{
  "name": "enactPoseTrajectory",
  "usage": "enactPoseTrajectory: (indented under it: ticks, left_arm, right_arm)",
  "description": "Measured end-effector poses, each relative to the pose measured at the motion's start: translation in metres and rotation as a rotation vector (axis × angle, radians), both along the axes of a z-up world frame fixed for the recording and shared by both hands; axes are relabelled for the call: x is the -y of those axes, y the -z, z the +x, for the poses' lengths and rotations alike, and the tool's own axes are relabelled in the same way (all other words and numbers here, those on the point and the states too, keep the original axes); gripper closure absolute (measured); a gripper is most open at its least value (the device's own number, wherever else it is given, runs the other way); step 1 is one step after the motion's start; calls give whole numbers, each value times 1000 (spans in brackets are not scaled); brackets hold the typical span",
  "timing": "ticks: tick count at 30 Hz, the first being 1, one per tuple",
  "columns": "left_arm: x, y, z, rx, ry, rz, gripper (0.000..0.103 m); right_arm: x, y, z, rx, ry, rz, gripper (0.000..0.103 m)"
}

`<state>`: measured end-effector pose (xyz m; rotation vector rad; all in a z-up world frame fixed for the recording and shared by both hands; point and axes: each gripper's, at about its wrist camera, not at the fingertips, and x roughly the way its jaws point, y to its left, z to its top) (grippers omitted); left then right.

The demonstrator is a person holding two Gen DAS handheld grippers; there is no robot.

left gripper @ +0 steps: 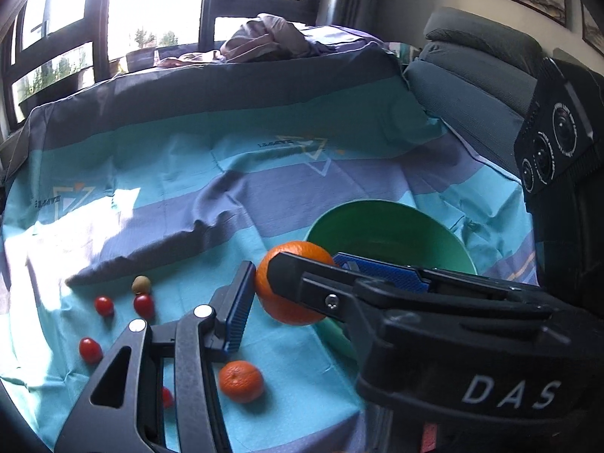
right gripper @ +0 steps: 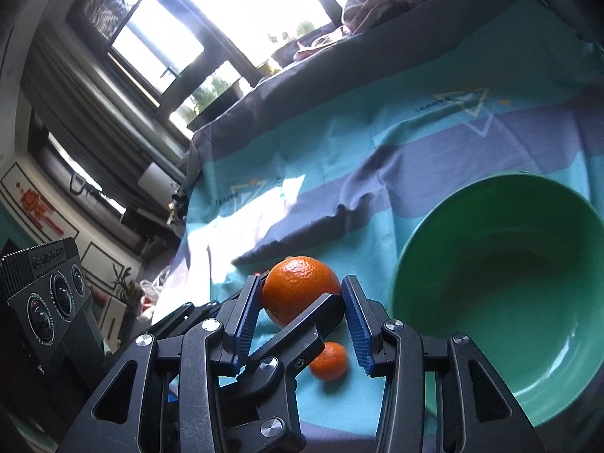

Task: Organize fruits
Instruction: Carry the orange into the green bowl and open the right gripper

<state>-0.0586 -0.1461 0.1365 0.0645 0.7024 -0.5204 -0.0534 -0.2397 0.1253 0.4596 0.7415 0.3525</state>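
Orange [left gripper: 292,283]: I hold it above the cloth [left gripper: 188,188], just left of the bowl [left gripper: 389,226].
Left gripper [left gripper: 290,294]: clamped on the orange.
Right gripper [right gripper: 302,317]: also pinching it.
Mandarin [left gripper: 241,381]: lies below on the cloth.

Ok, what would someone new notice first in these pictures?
A big orange stands out, pinched at once by the left gripper and the right gripper, just left of the green bowl, which looks empty. A small orange and red tomatoes lie on the turquoise cloth, left of the bowl.
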Motion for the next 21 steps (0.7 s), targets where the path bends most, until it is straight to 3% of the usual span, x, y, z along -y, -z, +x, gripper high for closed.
enactPoseTrajectory:
  ticks: [7, 12, 16, 21]
  left_arm:
    - [49, 3, 4, 9, 121, -6, 63]
    - [73, 20, 21, -75, 180, -22, 63]
    - [76, 29, 27, -135, 194, -47, 63]
    - [54, 34, 30, -165, 123, -31, 61]
  right_arm:
    - [53, 1, -13, 28, 110, 45, 55]
    - [78, 14, -12, -27, 197, 49, 55]
    - [88, 23, -8, -62, 227, 52, 55]
    - [93, 26, -3, -70, 352, -20, 56]
